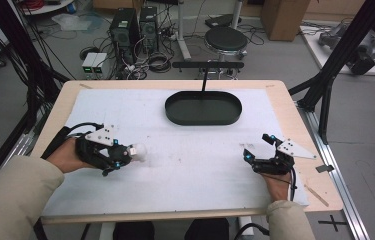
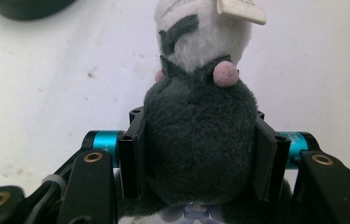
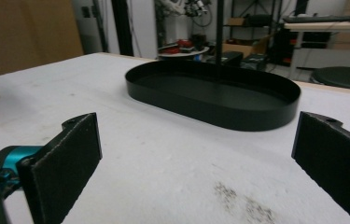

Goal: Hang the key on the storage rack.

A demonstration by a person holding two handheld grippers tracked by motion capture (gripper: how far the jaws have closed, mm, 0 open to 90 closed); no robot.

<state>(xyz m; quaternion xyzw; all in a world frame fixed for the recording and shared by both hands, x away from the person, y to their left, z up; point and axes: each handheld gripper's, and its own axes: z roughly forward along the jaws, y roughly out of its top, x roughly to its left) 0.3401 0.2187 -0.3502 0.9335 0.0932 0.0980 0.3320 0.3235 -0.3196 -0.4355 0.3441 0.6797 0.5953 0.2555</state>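
Grey-and-white plush toy (image 2: 196,135) clamped in left gripper (image 1: 125,156).
Near the white table cover's (image 1: 200,175) left edge; right gripper (image 1: 259,148) stood open, empty, by the right edge.

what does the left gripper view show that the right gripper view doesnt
Left gripper view alone: the left gripper shut on a dark grey plush toy, its pads pressing the toy's sides, with the pale head, pink cheek spots and a paper tag beyond.

Right gripper view alone: the right gripper with jaws wide apart and nothing between them, plus a room with shelves and a stool behind.

Both: the white table cover and the black oval tray, a mere edge of it in the left gripper view.
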